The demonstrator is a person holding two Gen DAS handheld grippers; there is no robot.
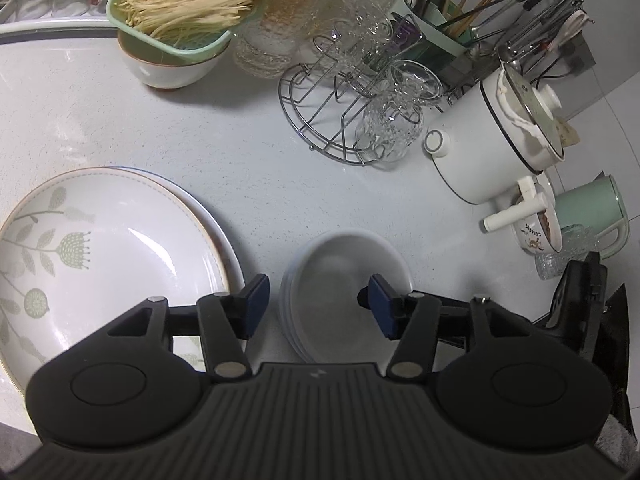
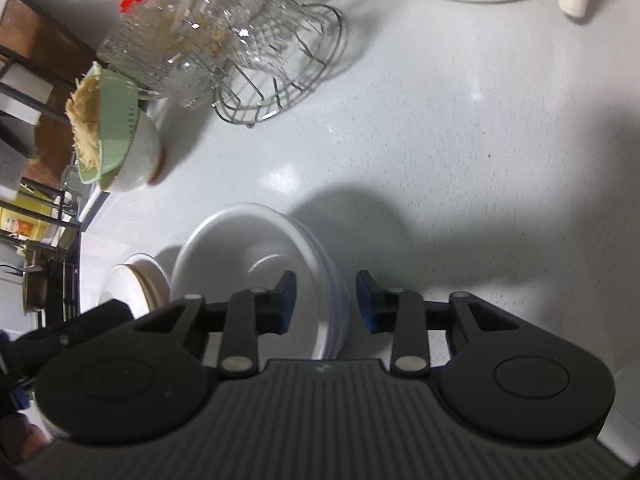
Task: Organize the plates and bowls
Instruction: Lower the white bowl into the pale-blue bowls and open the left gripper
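A stack of small white bowls (image 1: 340,280) sits on the white counter, also in the right wrist view (image 2: 248,248). My left gripper (image 1: 316,304) is open and straddles the stack's left rim from above. My right gripper (image 2: 326,302) is open and straddles the stack's right rim. A stack of large plates, the top one with a green leaf pattern (image 1: 100,248), lies left of the bowls; its edge shows in the right wrist view (image 2: 136,284). A white bowl (image 1: 172,72) at the back carries a green strainer of enoki mushrooms (image 1: 188,4).
A wire rack with glass cups (image 1: 360,112) stands behind the bowls. A white electric pot (image 1: 492,140), a green mug (image 1: 592,208) and a patterned cup (image 1: 540,228) stand at the right. A utensil holder (image 1: 440,12) is at the back. The right gripper's body (image 1: 584,304) is at the right edge.
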